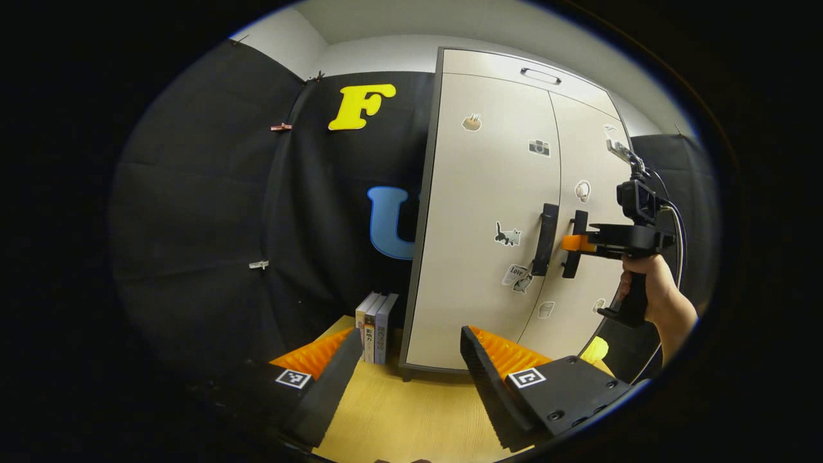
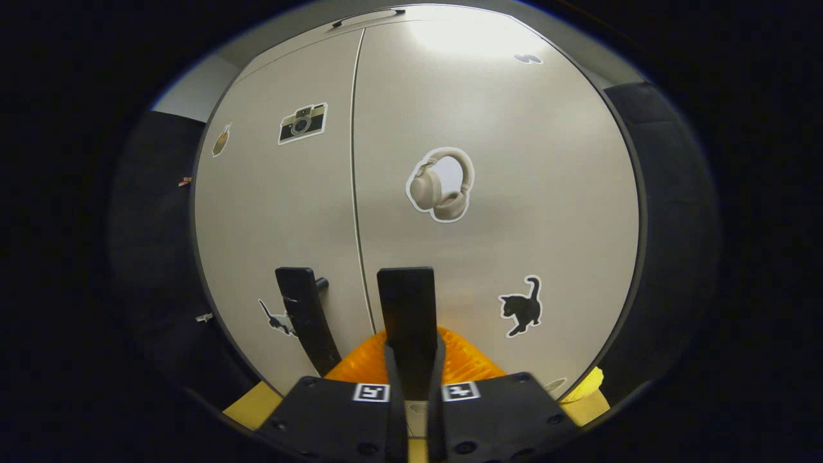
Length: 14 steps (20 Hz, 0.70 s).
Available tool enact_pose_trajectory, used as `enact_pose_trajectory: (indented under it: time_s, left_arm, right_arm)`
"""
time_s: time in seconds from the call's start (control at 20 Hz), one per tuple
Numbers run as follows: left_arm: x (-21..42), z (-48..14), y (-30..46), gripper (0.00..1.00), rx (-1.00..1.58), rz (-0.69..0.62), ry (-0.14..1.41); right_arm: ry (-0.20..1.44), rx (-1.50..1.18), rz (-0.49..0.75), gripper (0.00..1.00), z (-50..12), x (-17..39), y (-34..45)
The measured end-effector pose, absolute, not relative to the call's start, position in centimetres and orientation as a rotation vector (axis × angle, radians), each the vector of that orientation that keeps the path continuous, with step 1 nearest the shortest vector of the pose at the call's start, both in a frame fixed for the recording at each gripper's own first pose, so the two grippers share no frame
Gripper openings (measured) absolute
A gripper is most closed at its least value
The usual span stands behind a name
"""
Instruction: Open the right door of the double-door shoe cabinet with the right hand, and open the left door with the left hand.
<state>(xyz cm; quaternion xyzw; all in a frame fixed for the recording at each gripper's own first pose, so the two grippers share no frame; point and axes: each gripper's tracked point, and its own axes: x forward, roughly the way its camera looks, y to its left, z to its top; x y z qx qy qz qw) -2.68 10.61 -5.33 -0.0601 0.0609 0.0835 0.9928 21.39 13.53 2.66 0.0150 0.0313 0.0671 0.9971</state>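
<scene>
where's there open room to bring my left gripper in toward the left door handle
Open floor lies ahead of the left gripper, between the books and the cabinet foot. The left door's face around the cat sticker is bare. It's crowded at the handles: the right gripper clamps the right handle beside the left handle.

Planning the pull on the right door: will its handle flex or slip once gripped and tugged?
Probably stiff: the right door handle is a thick upright bar. Slipping seems unlikely, since the right gripper is closed around it. The right door should swing rather than tip.

2 doors (image 1: 488, 212), 2 handles (image 1: 544, 239), 3 books (image 1: 376, 326)
</scene>
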Motion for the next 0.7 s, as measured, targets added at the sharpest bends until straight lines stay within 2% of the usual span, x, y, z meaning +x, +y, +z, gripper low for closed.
enact_pose_trajectory:
  time_s: [0.05, 0.7]
  left_arm:
    - [-2.8, -5.2, 10.6, 0.96, -0.125, 0.169, 0.120]
    - [-2.5, -3.3, 6.3, 0.95, -0.089, 0.108, 0.102]
  right_arm:
    - [0.081, 0.025, 0.147, 0.13, 3.2, 20.9, 13.3]
    - [0.106, 0.080, 0.263, 0.13, 4.0, 17.0, 11.9]
